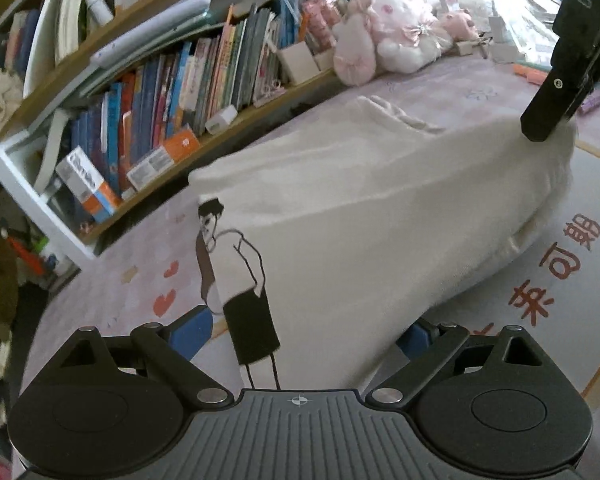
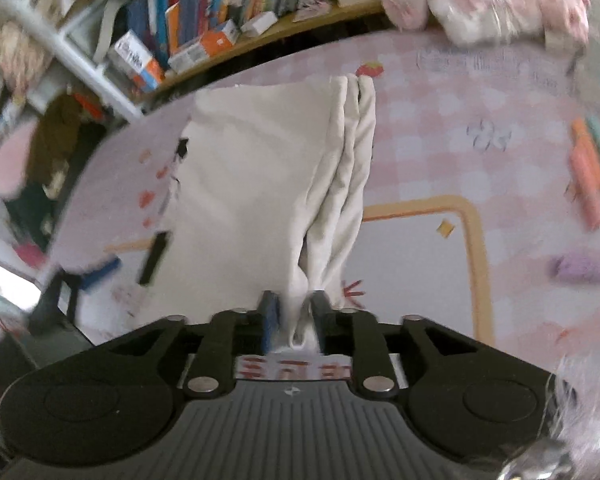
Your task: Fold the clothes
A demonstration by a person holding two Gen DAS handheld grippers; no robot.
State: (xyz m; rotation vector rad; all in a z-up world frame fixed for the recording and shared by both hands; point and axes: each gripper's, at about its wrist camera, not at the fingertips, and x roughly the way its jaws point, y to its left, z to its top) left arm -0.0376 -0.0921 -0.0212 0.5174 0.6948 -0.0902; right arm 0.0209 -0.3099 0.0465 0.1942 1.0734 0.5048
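Pink checked mat (image 2: 440, 128), bookshelf (image 1: 160, 92) behind. White garment (image 2: 260, 168) lies partly folded on mat; right gripper (image 2: 294, 312) clamped on its bunched edge, left gripper (image 1: 304, 332) spread apart. Further folds remain.

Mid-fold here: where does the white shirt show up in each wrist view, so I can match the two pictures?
Left wrist: the shirt fills the centre, running from between the open left gripper fingers to the right gripper at upper right.
Right wrist: the shirt lies centre, its bunched edge pinched in the right gripper.
Shared landmark: the bookshelf, upper left in both.
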